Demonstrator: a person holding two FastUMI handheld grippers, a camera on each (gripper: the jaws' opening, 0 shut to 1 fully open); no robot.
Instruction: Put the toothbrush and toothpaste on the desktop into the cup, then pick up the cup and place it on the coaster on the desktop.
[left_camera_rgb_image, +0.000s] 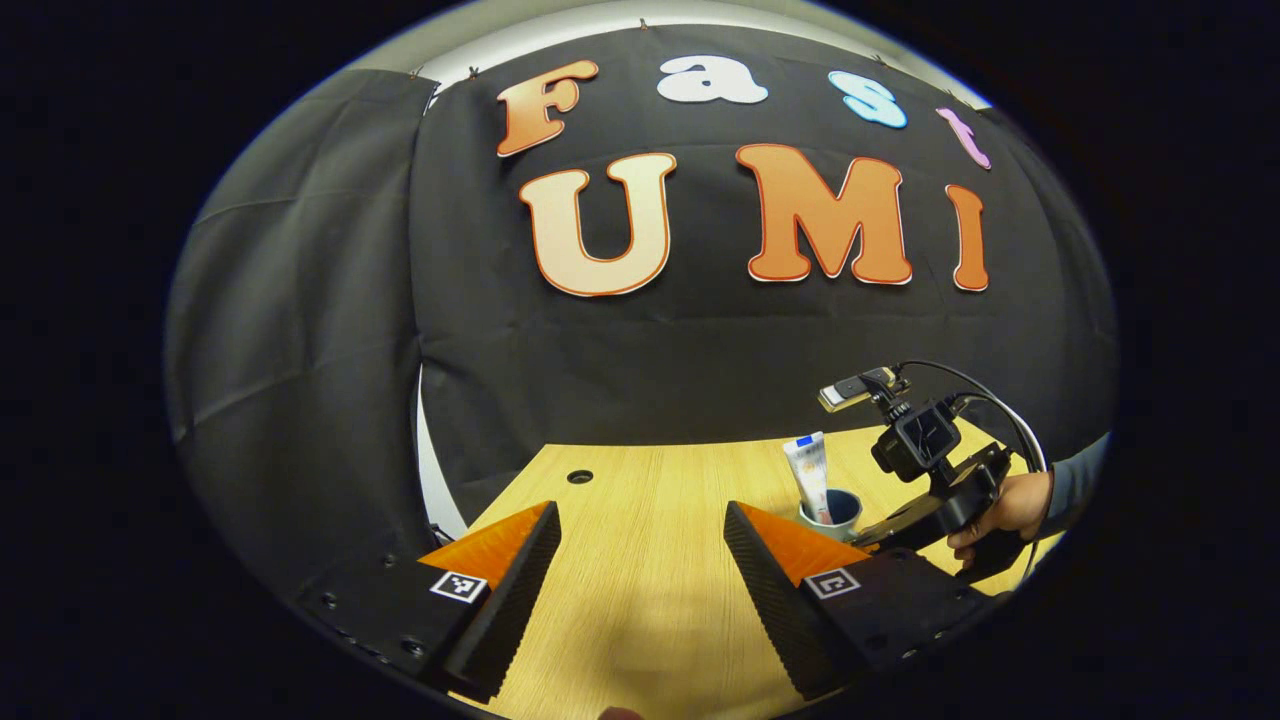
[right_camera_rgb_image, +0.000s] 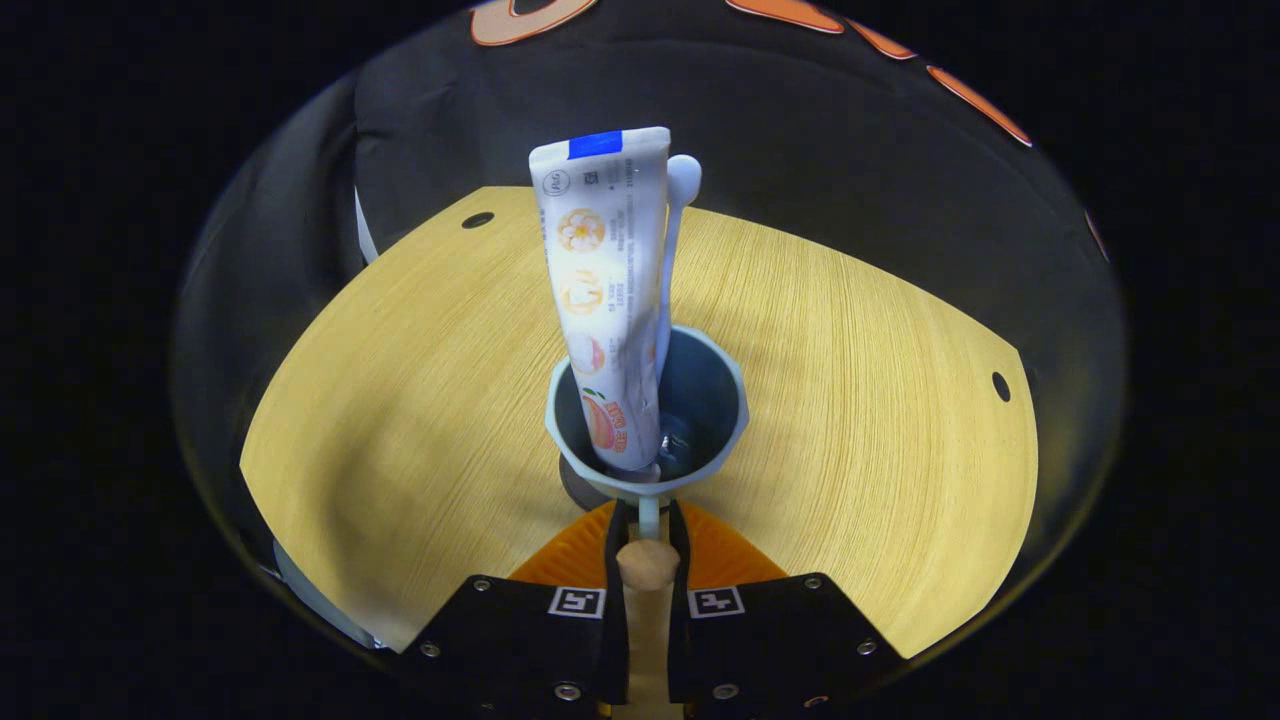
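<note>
The cup (right_camera_rgb_image: 648, 420) stands on the wooden desk (right_camera_rgb_image: 850, 400) in the right gripper view, near the middle of the tabletop, with a dark round edge showing under its near side (right_camera_rgb_image: 580, 490); whether that is the coaster I cannot tell. The desk is the largest thing here, light wood with 2 small round holes near its far corners. The cup is pale outside and dark inside, with a thin handle on its near side that ends in a wooden grip (right_camera_rgb_image: 647, 565). The right gripper (right_camera_rgb_image: 647, 530) has its 2 fingers drawn close together, and both press on that handle from either side.

Inside the cup the toothpaste (right_camera_rgb_image: 605, 300) stands upright, cap down, leaning against the left part of the rim, its flat crimped end highest. Just behind it, touching it, the toothbrush (right_camera_rgb_image: 680, 200) also stands in the cup, its white rounded end rising beside the top of the tube.

In the left gripper view the left gripper (left_camera_rgb_image: 640, 560) hangs over a bare stretch of desk (left_camera_rgb_image: 640, 480) with its fingers spread wide and nothing between them. Farther off to the right, the cup (left_camera_rgb_image: 835, 512) with the toothpaste (left_camera_rgb_image: 810, 475) shows beside the right gripper (left_camera_rgb_image: 885, 535), which a hand (left_camera_rgb_image: 1005, 510) in a grey sleeve holds.
</note>
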